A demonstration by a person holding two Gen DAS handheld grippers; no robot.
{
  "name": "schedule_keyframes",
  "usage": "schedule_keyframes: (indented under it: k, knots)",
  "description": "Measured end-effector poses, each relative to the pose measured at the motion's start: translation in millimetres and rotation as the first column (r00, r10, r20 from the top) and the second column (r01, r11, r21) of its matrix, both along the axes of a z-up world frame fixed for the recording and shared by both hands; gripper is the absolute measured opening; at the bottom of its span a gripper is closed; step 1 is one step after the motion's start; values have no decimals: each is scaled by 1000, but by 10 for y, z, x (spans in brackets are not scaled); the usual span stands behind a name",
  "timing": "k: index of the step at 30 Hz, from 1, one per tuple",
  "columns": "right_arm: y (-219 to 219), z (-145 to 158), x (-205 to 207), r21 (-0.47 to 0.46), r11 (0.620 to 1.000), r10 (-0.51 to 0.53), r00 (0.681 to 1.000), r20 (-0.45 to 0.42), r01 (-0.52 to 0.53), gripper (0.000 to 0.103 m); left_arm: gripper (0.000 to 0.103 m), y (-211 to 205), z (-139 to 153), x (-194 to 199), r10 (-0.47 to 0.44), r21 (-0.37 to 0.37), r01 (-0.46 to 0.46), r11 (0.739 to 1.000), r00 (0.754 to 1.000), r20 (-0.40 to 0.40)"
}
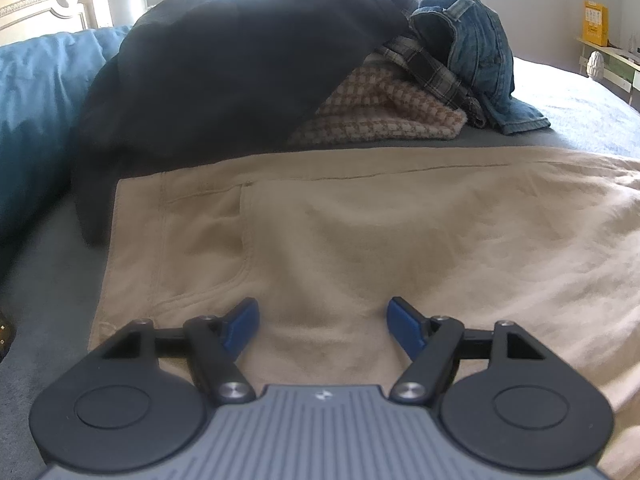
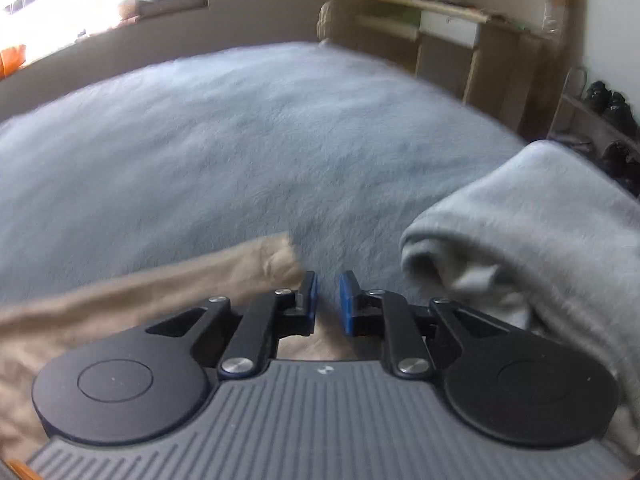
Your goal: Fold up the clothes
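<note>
Khaki trousers (image 1: 360, 240) lie spread flat on the bed (image 2: 240, 140), pocket up, ready for creasing. Left gripper (image 1: 323, 322) hovers wide above them; right gripper (image 2: 328, 300), narrowly parted and empty, sits at their 3 o'clock end.

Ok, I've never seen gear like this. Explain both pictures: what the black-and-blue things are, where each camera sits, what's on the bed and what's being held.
Each picture comes from a fisheye camera on a hand-held claw, looking forward along its two blue-padded fingers; a person carries one per hand. The left claw is wide open and holds nothing, hovering over beige trousers spread flat on the grey bed cover. Behind them is an unfolded pile: a dark garment, a houndstooth piece, a plaid item and jeans. The right claw is nearly closed, with a small gap and nothing visibly between the pads. The trouser end lies just left of it, a grey folded cloth to its right.
</note>
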State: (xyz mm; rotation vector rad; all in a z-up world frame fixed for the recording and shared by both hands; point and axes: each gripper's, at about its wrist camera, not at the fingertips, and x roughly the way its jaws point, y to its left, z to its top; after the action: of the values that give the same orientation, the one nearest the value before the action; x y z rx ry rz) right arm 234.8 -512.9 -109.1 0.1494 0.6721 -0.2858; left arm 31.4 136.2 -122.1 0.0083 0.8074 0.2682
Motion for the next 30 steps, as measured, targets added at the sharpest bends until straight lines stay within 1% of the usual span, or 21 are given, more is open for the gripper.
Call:
schedule_keyframes:
  k: [1, 2, 3, 4, 5, 6, 8, 9, 10, 11, 14, 18, 21, 23, 27, 29, 30]
  knots:
    - [68, 9, -1, 68, 996, 60, 998, 18, -61, 13, 74, 6, -1, 1, -2, 0, 2, 1000, 1000, 2]
    - [158, 7, 12, 144, 980, 133, 991, 25, -135, 13, 74, 12, -4, 1, -2, -1, 2, 1000, 1000, 5]
    - [247, 5, 24, 219, 954, 204, 978, 37, -207, 13, 74, 18, -7, 1, -1, -5, 1, 1000, 1000, 8]
    - [335, -20, 68, 255, 934, 253, 967, 33, -252, 12, 74, 25, -10, -1, 0, -8, 0, 1000, 1000, 10]
    - [422, -62, 136, 262, 924, 285, 959, 13, -278, 12, 74, 32, -10, -3, 0, -11, 0, 1000, 1000, 12]
    - [463, -95, 177, 244, 936, 264, 964, -16, -252, 12, 75, 38, -7, -3, -1, -12, 1, 1000, 1000, 13]
    - [472, -150, 216, 162, 980, 132, 988, -80, -118, 9, 74, 48, 13, -5, 3, -9, -3, 1000, 1000, 14]
    - [452, -113, 179, 127, 990, 69, 994, -83, -58, 10, 74, 58, 34, -8, 10, -7, -10, 1000, 1000, 14]
    - [411, -26, 97, 101, 995, 10, 998, -66, -4, 14, 73, 76, 60, -15, 18, -6, -18, 1000, 1000, 16]
    - [383, 86, -9, 94, 995, -11, 999, -35, 14, 14, 73, 95, 90, -26, 27, -5, -27, 1000, 999, 22]
    - [394, 517, -403, 102, 994, 21, 997, 77, -29, 14, 73, 185, 176, -87, 57, -6, -57, 998, 997, 52]
    - [520, 1021, -814, 147, 984, 75, 977, 200, -105, 14, 73, 294, 292, -170, 98, -23, -97, 995, 993, 71]
    - [630, 1384, -1114, 164, 974, 109, 954, 281, -159, 14, 73, 337, 464, -288, 98, 5, -99, 995, 991, 92]
    - [693, 1570, -1238, 169, 966, 133, 935, 328, -196, 14, 73, 371, 644, -417, 83, 48, -88, 995, 991, 103]
    - [772, 1926, -1513, 160, 948, 194, 897, 396, -276, 15, 74, 458, 1042, -726, 57, 136, -74, 988, 991, 122]
    - [805, 2084, -1651, 177, 924, 232, 867, 441, -338, 16, 75, 548, 1240, -910, 63, 158, -81, 984, 991, 118]
    - [853, 2118, -1704, 189, 905, 264, 851, 455, -382, 18, 75, 604, 1303, -1014, 75, 147, -90, 985, 992, 105]
